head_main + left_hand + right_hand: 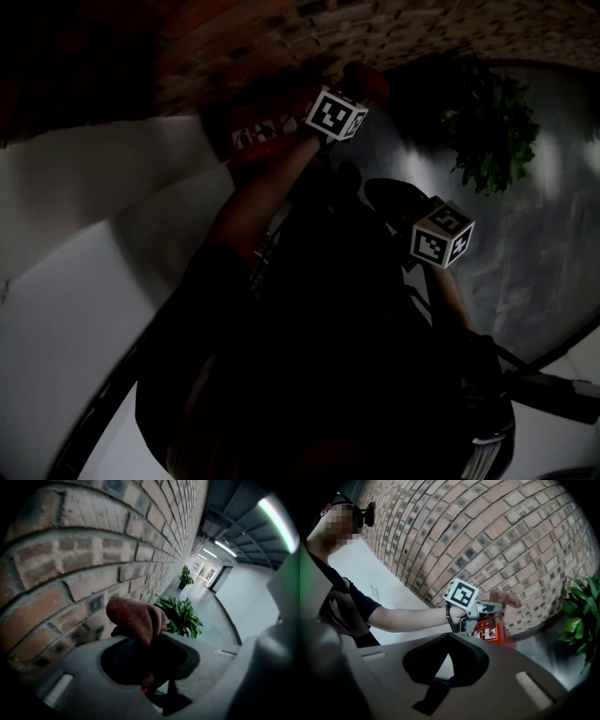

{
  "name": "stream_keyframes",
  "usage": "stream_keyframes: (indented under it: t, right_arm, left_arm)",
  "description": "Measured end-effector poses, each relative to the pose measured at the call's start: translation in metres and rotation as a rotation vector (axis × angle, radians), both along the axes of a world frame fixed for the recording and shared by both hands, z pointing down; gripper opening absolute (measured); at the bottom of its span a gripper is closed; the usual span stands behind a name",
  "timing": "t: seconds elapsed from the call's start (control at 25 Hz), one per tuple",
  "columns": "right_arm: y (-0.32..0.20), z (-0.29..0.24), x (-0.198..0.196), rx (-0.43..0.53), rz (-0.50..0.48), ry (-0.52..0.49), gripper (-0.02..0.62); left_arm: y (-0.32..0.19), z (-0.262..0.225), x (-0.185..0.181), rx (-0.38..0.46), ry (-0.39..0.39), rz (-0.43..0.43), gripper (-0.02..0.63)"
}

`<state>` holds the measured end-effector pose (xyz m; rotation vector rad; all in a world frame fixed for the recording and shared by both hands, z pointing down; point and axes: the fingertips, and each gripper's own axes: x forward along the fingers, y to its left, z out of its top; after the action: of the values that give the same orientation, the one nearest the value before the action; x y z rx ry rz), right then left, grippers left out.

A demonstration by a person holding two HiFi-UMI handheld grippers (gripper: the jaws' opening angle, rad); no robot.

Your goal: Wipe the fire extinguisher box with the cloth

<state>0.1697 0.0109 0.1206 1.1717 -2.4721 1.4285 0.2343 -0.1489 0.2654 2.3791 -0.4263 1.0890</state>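
Brick wall (497,522) backs red box (505,638), labels illegible; left gripper (140,637) clamps cloth (133,615), right gripper (449,644) shows jaws closed.

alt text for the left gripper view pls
The left gripper clamps a bunched brown cloth close beside a brick wall. Past it, a leafy plant stands by the wall in a long lit corridor.

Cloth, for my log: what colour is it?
Brown cloth, clearest in the left gripper view.
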Motion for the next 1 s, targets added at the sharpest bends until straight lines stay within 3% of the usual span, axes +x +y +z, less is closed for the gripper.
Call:
stream_keyframes:
  t: [0.24,0.4,0.64,1.0]
  right_arm:
    - [-0.006,-0.012,-0.018,0.052,-0.112,-0.013,0.0]
    - [-0.013,-0.021,-0.031,0.091,-0.199,-0.014,0.0]
    - [-0.017,-0.038,-0.049,0.153,-0.319,-0.018,0.0]
    - [0.002,-0.033,-0.063,0.144,-0.453,-0.028,0.0]
  left_arm:
    - [-0.023,-0.072,-0.055,0.039,0.15,-0.209,0.09]
    - [-0.025,-0.098,-0.106,0.122,0.124,-0.302,0.091]
    - [0.001,-0.131,-0.169,0.09,0.193,-0.481,0.092]
    - [0.036,-0.162,-0.214,0.184,0.163,-0.59,0.092]
